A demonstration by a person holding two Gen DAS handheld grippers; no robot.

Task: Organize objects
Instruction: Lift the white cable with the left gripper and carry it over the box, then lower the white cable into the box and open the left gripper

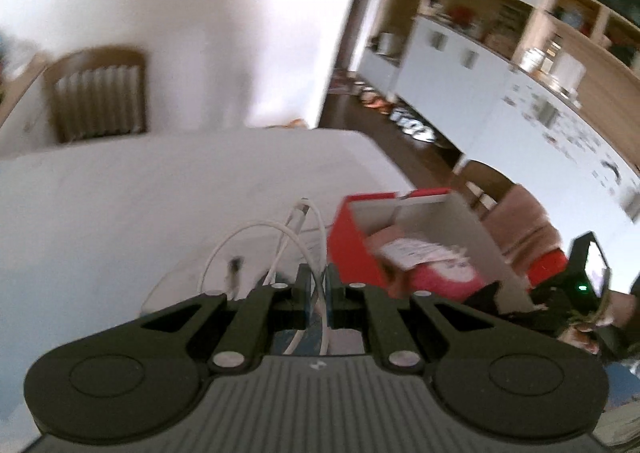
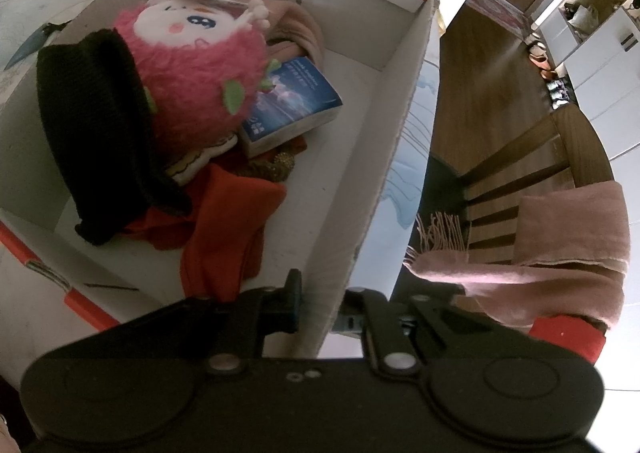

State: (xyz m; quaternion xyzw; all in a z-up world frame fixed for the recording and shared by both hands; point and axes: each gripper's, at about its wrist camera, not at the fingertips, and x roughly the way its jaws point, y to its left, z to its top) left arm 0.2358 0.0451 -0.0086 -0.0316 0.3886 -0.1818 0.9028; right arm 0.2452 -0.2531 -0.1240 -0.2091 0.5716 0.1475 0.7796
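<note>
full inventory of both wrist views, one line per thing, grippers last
box: 1, white card with red rim, open, on the table
plush toy: 1, pink with a white face, in the box
book: 1, blue cover, in the box beside the plush toy
black knit: 1, black, in the box against the plush toy
red cloth: 1, red, on the box floor
cable: 1, white, looped above the table
table: 1, white, under the box
chair: 1, brown wood, beside the table
scarf: 1, pink, fringed, draped over the chair
left hand-held gripper: 1, black, shut on the cable
right hand-held gripper: 1, black, astride the box wall; grip unclear
</note>
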